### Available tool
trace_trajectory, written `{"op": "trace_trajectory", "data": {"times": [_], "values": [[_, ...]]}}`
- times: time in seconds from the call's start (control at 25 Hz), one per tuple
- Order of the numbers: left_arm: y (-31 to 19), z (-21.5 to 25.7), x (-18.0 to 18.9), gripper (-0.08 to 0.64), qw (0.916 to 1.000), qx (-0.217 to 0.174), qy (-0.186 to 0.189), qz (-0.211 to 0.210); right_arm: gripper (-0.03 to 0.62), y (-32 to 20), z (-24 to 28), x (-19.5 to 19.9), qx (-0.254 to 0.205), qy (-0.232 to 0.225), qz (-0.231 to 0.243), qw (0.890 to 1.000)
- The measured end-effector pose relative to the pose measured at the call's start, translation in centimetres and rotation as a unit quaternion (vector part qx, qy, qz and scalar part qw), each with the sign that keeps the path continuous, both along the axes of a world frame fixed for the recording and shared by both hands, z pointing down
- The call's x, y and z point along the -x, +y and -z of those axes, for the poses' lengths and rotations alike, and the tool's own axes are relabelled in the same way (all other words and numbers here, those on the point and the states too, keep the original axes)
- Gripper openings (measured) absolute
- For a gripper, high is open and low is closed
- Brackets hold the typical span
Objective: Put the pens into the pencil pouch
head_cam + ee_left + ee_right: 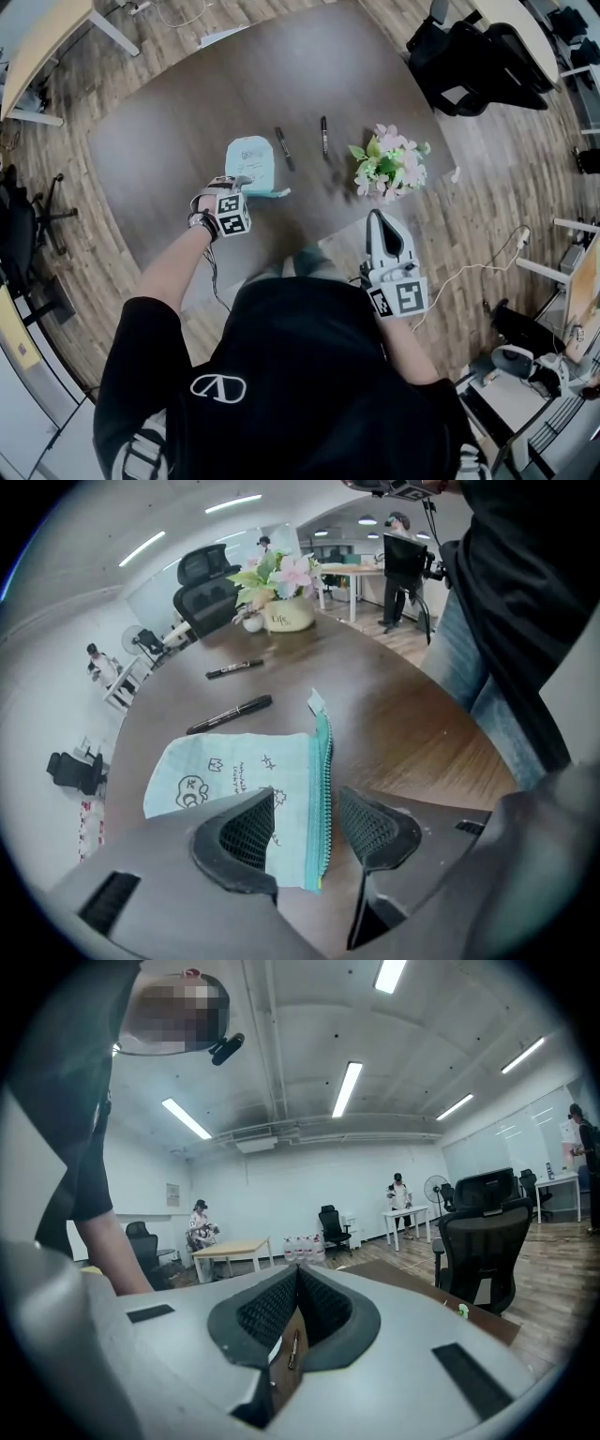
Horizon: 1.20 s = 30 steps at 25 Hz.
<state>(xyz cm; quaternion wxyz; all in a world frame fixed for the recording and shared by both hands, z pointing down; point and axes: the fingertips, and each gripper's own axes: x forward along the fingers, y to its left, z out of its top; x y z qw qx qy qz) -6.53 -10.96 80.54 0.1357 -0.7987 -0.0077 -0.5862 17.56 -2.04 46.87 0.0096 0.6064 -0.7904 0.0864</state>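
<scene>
Dark worktop (187, 169): soft, light fabric pouch (234, 771) lies flat, two slim stiff pens (230, 714) just beyond. Left tool (305, 799) jaws apart astride zipper edge (324, 780), likely best hold. Right tool (298, 1283) closed, empty.

Your left gripper (305, 819) pointed steeply down, left of centre in the head view, jaws apart, bare forearm (172, 264) stretched forward. Your right gripper (298, 1286) sat lower right, nearly level, jaws pressed together.
</scene>
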Motion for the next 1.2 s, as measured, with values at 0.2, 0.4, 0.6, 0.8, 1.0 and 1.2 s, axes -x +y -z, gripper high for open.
{"op": "trace_trajectory", "data": {"times": [0.2, 0.4, 0.6, 0.8, 1.0, 1.2], "values": [[0.1, -1.0, 0.1, 0.122, 0.9999, 0.011, -0.011, -0.003, -0.002, 0.6, -0.3, 0.0, 0.006, 0.002, -0.004, 1.0], [0.5, -1.7, 0.4, 0.069, 0.9994, 0.026, -0.021, 0.001, -0.002, 0.9, -0.1, 0.2, 0.006, 0.005, -0.005, 1.0], [0.4, -1.3, -0.1, 0.031, 0.9994, 0.03, -0.006, 0.014, -0.002, 1.2, -0.2, 0.3, 0.004, 0.004, -0.007, 1.0], [-0.3, 2.3, -1.1, 0.028, 0.9924, 0.061, 0.057, 0.091, -0.002, 1.1, 0.0, 0.4, -0.002, 0.001, -0.005, 1.0], [-0.7, 7.5, -2.0, 0.026, 0.959, 0.138, 0.146, 0.2, -0.002, 0.3, 0.6, 0.7, -0.014, -0.01, 0.0, 1.0], [-0.3, 13.2, -3.4, 0.026, 0.9076, 0.189, 0.245, 0.284, -0.002, -0.2, 1.4, 1.1, -0.027, -0.017, 0.009, 0.999]]}}
